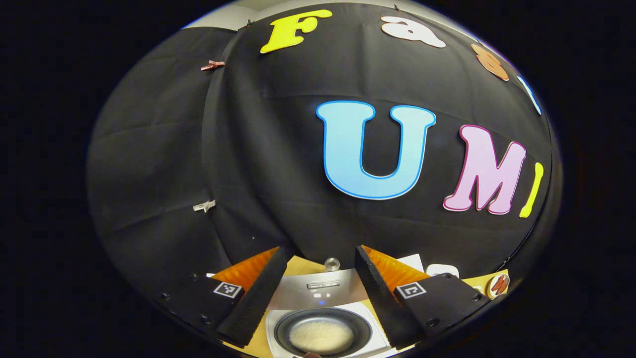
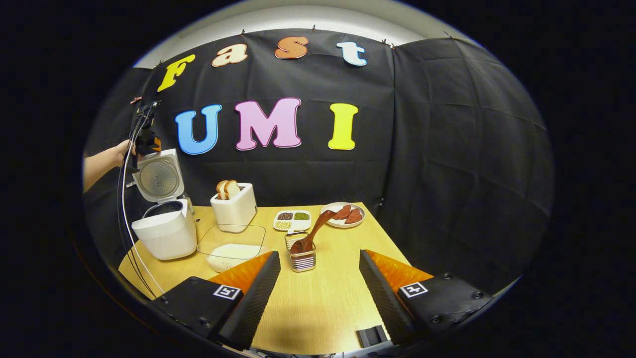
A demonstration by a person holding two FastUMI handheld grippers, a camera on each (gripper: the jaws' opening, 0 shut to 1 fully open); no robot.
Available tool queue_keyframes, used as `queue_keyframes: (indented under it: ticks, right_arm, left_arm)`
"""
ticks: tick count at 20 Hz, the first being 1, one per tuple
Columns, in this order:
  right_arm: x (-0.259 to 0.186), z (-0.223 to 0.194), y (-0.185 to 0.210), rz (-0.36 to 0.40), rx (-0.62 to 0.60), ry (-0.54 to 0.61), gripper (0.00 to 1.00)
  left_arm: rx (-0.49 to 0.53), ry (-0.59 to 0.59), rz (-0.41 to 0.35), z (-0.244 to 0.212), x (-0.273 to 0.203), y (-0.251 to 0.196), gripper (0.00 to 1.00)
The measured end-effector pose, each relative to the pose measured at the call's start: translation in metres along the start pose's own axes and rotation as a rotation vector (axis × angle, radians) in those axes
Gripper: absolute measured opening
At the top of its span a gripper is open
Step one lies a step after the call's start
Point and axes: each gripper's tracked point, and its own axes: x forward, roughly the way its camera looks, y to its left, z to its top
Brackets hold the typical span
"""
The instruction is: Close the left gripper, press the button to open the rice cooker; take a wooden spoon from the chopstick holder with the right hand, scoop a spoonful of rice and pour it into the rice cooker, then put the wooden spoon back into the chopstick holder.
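the rice cooker (image 2: pixel 164 233) stands at the far left of the wooden table (image 2: pixel 318 303) with its lid (image 2: pixel 158 176) swung up, and everything else is placed from it. in the left gripper view the left gripper (image 1: pixel 320 293) hangs above the cooker, fingers spread wide with nothing between them; beneath and between them lies the cooker's open pot (image 1: pixel 323 332) with a pale patch of rice (image 1: pixel 322 336) in its bottom. in the right gripper view that left gripper (image 2: pixel 145 136) shows far off, held by a hand (image 2: pixel 119 151) just above the raised lid. right of the cooker sits a clear glass dish of rice (image 2: pixel 231 251), and behind that a white toaster (image 2: pixel 234 206) with two slices of bread (image 2: pixel 227 189). further right of the cooker stands the wire chopstick holder (image 2: pixel 301 257) with the wooden spoon (image 2: pixel 312 231) leaning in it, handle tilted up to the right. the right gripper (image 2: pixel 320 286) hovers over the near part of the table, well apart from the holder, which lies ahead and slightly left of the gap between its fingers; it is wide open and grips nothing. beyond the holder are a small divided tray (image 2: pixel 293 220) and a plate (image 2: pixel 343 215) of red pieces.
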Motion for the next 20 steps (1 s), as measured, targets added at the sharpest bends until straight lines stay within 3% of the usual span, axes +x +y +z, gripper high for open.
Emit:
queue_keyframes:
  ticks: [6, 9, 20]
  right_arm:
    - [0.011, -0.009, 0.007, 0.078, 0.027, 0.019, 1.00]
    - [0.016, -0.011, 0.001, 0.083, 0.037, 0.028, 1.00]
    - [0.030, -0.006, -0.007, 0.074, 0.051, 0.022, 0.99]
  left_arm:
    - [-0.024, 0.134, -0.003, -0.063, -0.048, -0.013, 0.98]
    - [-0.025, 0.194, 0.000, -0.106, -0.066, -0.019, 0.98]
    - [0.045, 0.290, 0.017, -0.224, -0.062, -0.027, 0.99]
